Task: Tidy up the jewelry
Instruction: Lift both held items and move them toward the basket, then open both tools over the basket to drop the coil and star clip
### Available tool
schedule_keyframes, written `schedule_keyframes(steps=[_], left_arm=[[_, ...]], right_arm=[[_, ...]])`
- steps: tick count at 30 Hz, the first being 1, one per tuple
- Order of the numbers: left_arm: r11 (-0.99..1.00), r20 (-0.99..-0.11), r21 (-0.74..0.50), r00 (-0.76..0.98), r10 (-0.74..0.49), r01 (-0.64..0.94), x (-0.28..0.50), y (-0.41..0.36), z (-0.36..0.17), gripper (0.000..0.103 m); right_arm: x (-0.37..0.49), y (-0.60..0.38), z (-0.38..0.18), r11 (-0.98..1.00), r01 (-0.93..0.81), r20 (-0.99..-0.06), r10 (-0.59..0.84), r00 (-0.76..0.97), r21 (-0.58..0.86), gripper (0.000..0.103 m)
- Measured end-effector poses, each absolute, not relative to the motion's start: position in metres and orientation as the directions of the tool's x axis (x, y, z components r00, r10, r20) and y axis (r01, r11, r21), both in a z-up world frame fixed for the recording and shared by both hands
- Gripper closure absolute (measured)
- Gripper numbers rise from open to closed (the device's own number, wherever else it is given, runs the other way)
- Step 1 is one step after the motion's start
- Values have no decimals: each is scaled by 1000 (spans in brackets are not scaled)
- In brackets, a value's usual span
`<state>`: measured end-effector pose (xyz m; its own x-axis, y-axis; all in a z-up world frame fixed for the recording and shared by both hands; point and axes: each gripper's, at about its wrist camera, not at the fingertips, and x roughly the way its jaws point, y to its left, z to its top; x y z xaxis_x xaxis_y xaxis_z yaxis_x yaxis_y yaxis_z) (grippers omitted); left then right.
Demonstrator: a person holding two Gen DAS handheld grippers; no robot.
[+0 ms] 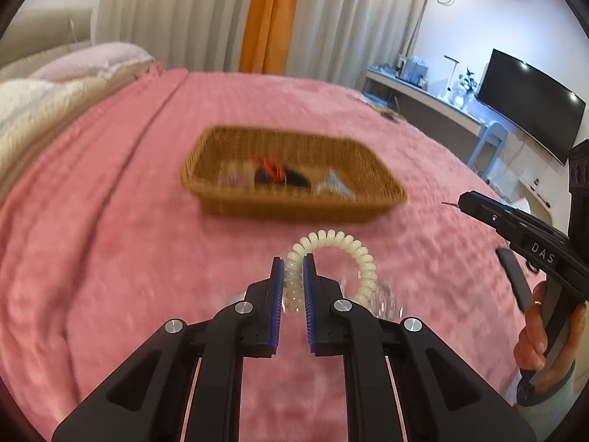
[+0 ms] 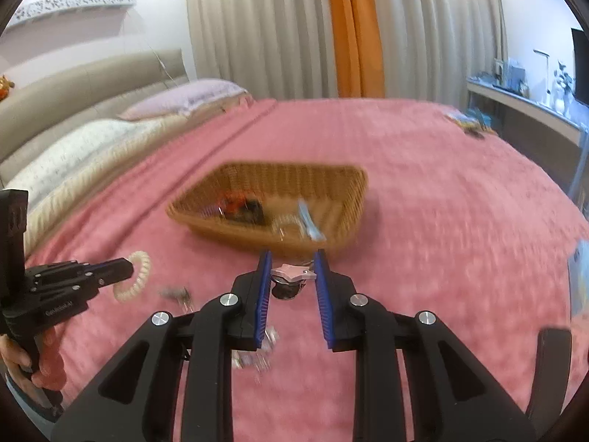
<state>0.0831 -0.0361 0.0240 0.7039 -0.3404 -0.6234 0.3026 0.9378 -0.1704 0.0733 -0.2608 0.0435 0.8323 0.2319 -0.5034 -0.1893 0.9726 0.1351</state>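
My left gripper (image 1: 293,270) is shut on a cream coiled bracelet (image 1: 346,254) and holds it above the pink bed; it also shows in the right wrist view (image 2: 134,274). My right gripper (image 2: 292,270) is shut on a small pink metal clip (image 2: 292,274) with a dark part hanging under it. A woven wicker basket (image 1: 294,204) (image 2: 265,237) sits on the bed ahead of both grippers, with red, black and pale blue items inside. Small silvery jewelry pieces (image 2: 178,293) lie on the blanket below the grippers.
The pink blanket (image 1: 110,221) covers the whole bed. Pillows (image 2: 184,101) and a headboard are at the far left. A desk with a monitor (image 1: 530,103) stands at the right. A dark flat object (image 1: 513,280) lies at the bed's right. Small items (image 2: 467,123) lie at the far edge.
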Motion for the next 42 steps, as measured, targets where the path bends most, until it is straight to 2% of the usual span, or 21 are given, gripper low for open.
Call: schedule_keyframes(steps=[8,15,19,28,29,30,34,35,36,37,39,42], left_arm=[[957,-578,-143,764,-286,251,150,-41,66,94],[970,-599,-112,765,-238,215,211,-55,47,94],[977,-619,-124,757,-212,172,236,-56,24,94],[978,-667,-147,715,-207,146,254,-51,-6,92],[977,-669,-155,712,-213,146,253,-50,-5,91],[975,-669,-164,710,-221,148,252,-49,-5,81],[967,-637,-197,728,-252,162,235,-41,7,63],[964,-630,-204,731,-262,170,231,-40,10,57],[960,-617,-216,737,-277,180,223,-39,15,56],[956,-607,-225,740,-290,191,215,-37,20,56],[948,-590,-236,744,-314,213,201,-37,27,50],[942,-559,-229,759,-334,246,170,-38,37,49]], right_arm=[[134,-247,70,963,-224,-437,269,858,153,82],[199,-223,48,959,-235,-501,284,817,160,82],[226,-217,20,971,-198,-564,241,790,137,82],[256,-229,-18,952,-185,-659,301,689,243,82],[257,-231,-19,948,-182,-663,313,680,261,81],[256,-233,-19,945,-181,-663,320,676,271,76],[242,-239,-13,943,-191,-645,327,690,274,72],[238,-239,-11,941,-194,-644,332,689,278,67],[232,-241,-9,938,-197,-639,339,691,284,59],[225,-242,-6,936,-203,-631,345,694,289,57],[211,-243,0,931,-225,-620,360,698,287,56],[182,-245,6,931,-243,-605,361,709,271,56]])
